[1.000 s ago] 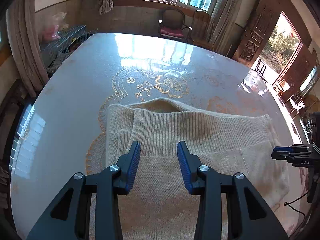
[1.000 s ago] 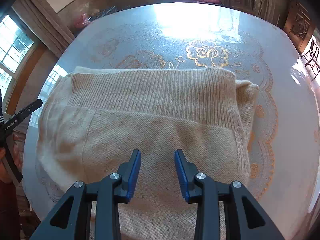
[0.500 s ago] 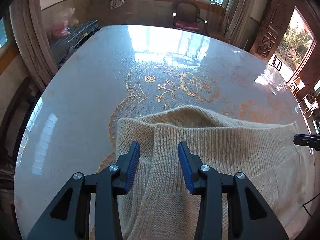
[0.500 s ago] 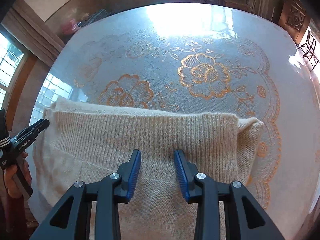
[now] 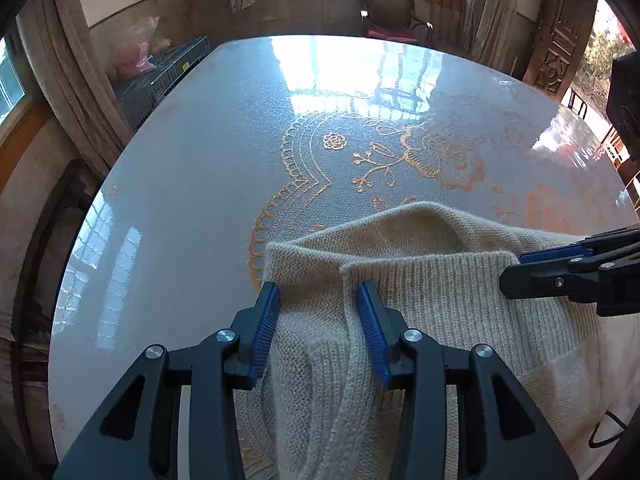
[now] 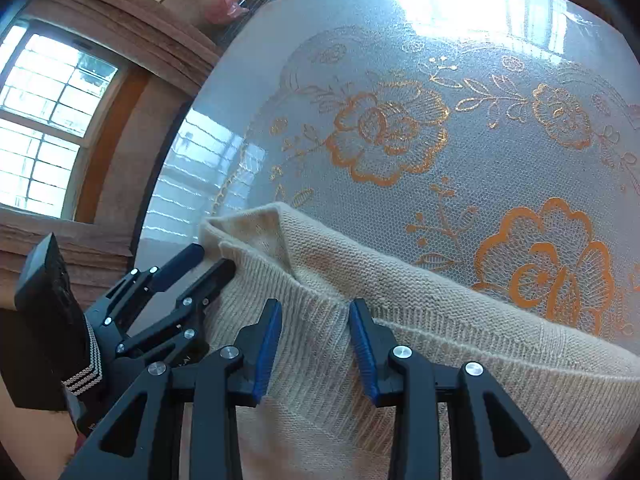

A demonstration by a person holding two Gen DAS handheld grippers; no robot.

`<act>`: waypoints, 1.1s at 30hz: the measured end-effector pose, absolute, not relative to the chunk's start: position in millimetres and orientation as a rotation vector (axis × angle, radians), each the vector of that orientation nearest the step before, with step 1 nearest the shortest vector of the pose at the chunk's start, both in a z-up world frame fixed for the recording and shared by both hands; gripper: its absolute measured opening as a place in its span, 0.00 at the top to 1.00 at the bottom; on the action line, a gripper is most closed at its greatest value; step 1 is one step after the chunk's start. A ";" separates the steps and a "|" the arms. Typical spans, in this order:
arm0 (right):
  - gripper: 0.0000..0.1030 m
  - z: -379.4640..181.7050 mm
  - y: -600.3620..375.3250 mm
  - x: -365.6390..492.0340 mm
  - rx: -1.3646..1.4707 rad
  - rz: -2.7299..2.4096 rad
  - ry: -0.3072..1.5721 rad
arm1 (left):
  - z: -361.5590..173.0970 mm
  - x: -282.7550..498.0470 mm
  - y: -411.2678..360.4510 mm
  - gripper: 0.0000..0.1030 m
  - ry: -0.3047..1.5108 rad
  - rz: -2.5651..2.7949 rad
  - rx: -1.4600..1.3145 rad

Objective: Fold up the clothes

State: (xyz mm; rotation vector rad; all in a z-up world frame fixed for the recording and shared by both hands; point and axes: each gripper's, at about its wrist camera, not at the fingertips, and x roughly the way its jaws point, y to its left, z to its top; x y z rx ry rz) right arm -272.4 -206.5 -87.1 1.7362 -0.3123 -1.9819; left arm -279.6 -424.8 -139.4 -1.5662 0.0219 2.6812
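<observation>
**Sweater hem straddled by both grippers**

Cream knit sweater (image 5: 420,280) lying partly folded on the near part of the glossy table (image 5: 200,160), over a lace cloth with orange flowers (image 6: 384,136). Ribbed hem band turned up on top, far edge raised in a soft hump.

Left gripper (image 5: 318,304): jaws spread, blue pads (image 5: 266,328) on either side of a raised ridge of knit at the sweater's left end. Fabric between the pads, not pinched.

Right gripper (image 6: 314,320): jaws spread over the ribbed band, pads apart, nothing clamped. Seen also from the left wrist view, at the right edge, tips over the hem.

Chair (image 5: 394,16) beyond the table's far edge.
</observation>
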 end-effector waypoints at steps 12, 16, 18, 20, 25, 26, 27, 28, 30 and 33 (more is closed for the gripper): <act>0.63 -27.7 -86.1 -148.3 1.550 -2.072 -0.375 | -83.6 -203.2 -481.2 0.54 -0.173 2.742 -1.373; 0.63 -38.8 -8.1 -114.7 1.623 -2.197 -0.472 | -89.2 -195.3 -483.1 0.54 -0.138 2.724 -1.420; 0.63 -39.3 32.3 -113.2 1.625 -2.243 -0.587 | -92.8 -201.5 -476.1 0.54 -0.158 2.687 -1.458; 0.63 -42.6 59.9 -119.6 1.614 -2.285 -0.697 | -98.6 -206.5 -465.6 0.54 -0.131 2.670 -1.485; 0.62 -46.5 110.9 -146.1 1.555 -2.335 -0.949 | -112.4 -223.5 -449.3 0.54 -0.041 2.641 -1.524; 0.62 -47.5 116.5 -152.6 1.553 -2.328 -0.973 | -113.7 -226.0 -448.9 0.54 -0.038 2.639 -1.526; 0.62 -49.0 121.0 -159.4 1.552 -2.320 -0.993 | -115.1 -228.4 -448.5 0.54 -0.034 2.637 -1.528; 0.62 -52.2 120.9 -167.3 1.554 -2.308 -0.993 | -116.4 -230.8 -448.1 0.54 -0.030 2.634 -1.530; 0.62 -60.4 119.2 -183.9 1.564 -2.291 -0.979 | -119.0 -235.7 -447.3 0.54 -0.023 2.630 -1.534; 0.62 -72.2 112.0 -206.4 1.598 -2.290 -0.926 | -123.0 -243.0 -446.2 0.53 -0.013 2.624 -1.539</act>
